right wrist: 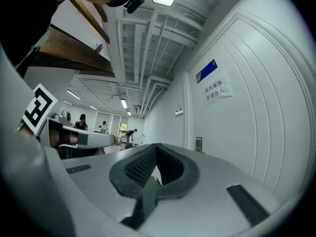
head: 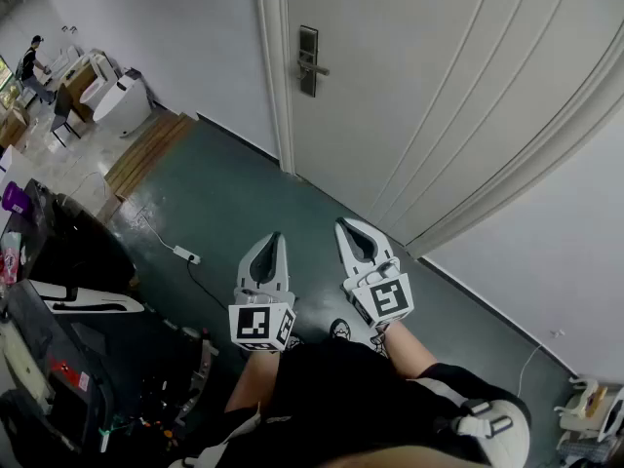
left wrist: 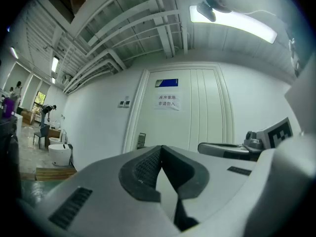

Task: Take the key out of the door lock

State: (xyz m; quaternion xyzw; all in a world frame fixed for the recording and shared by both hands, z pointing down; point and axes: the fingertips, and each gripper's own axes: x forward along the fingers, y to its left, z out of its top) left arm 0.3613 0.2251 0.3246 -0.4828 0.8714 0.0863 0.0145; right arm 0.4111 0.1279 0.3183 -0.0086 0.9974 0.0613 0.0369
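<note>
The white door (head: 419, 86) carries a dark lock plate (head: 308, 61) with a lever handle, far ahead of both grippers. At this distance I cannot make out the key. The same lock plate (left wrist: 141, 140) is small in the left gripper view, and the lock plate (right wrist: 198, 144) also shows in the right gripper view. My left gripper (head: 276, 237) and right gripper (head: 343, 224) are held side by side low over the green floor, both pointing at the door. Each is shut with nothing between its pads. The left gripper (left wrist: 160, 147) and right gripper (right wrist: 157, 145) tips meet.
A white power strip (head: 185, 254) with its cable lies on the floor at the left. A wooden pallet (head: 146, 152) and white fixtures (head: 122, 100) stand by the wall. Dark equipment (head: 68, 252) crowds the left. A person (head: 29, 66) stands far off. A paper notice (left wrist: 167, 101) hangs on the door.
</note>
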